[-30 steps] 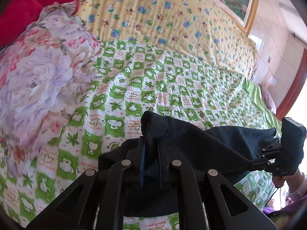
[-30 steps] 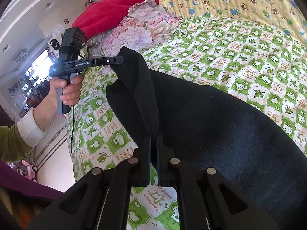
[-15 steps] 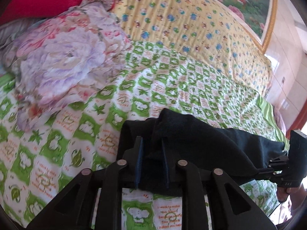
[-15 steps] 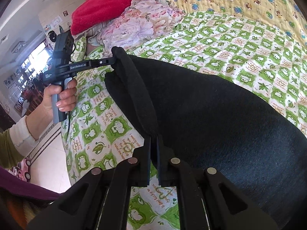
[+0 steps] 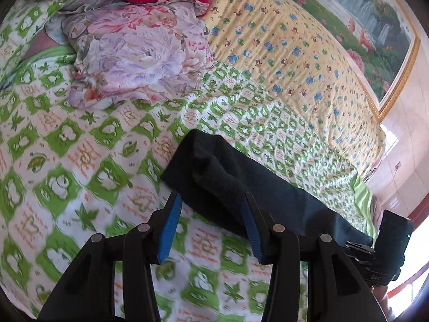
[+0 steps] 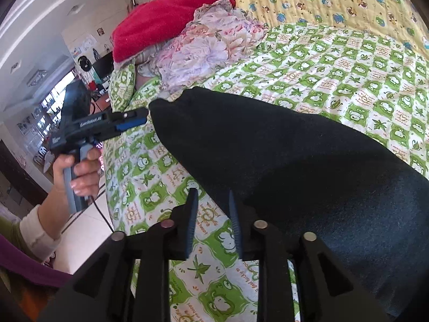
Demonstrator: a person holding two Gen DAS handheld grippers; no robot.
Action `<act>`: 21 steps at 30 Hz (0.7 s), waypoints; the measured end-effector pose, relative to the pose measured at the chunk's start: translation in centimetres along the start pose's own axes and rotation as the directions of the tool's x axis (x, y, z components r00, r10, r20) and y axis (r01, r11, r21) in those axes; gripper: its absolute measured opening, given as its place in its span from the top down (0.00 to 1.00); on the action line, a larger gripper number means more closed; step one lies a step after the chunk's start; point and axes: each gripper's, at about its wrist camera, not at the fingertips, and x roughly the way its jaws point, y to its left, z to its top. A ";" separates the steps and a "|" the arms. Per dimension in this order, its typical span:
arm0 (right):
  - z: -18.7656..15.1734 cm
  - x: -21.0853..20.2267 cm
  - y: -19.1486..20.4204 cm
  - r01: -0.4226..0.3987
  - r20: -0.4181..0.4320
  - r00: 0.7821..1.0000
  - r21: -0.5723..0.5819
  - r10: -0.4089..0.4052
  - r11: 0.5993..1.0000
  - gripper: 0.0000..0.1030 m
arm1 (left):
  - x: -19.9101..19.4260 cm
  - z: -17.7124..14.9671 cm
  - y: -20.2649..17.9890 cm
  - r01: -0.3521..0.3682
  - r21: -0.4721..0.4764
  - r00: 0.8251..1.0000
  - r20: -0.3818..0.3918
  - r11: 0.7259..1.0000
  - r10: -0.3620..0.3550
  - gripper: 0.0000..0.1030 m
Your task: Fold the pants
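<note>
One pair of dark pants (image 5: 262,185) lies folded along the bed's (image 5: 67,145) near edge — two tongs, left (image 5: 211,224) and right (image 6: 211,222), have just been opening, gripping nothing.

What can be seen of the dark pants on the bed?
The pants are dark navy to black, of soft, slightly fuzzy cloth, lying as a long folded band on the green-and-white quilt. One end is doubled over into a thick fold. Both tongs, just opening, have let go; the left tongs straddle its edge.
</note>
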 end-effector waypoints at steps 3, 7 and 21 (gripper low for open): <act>0.3 -0.4 -0.4 0.001 0.017 1.000 0.020 -0.002 1.000 0.68 | -0.2 -0.5 -0.5 0.005 -0.018 1.000 -0.005 1.000 -0.005 0.51; 0.6 -1.1 -1.7 0.023 0.041 0.999 0.063 -0.026 0.998 0.65 | 0.2 -0.9 -0.6 -0.007 -0.044 1.000 -0.025 0.999 0.006 0.50; 5.7 -2.2 -7.5 0.135 0.059 0.988 0.133 -0.144 0.982 0.59 | 1.7 -0.8 -0.5 -0.061 -0.075 0.997 -0.048 0.995 0.057 0.46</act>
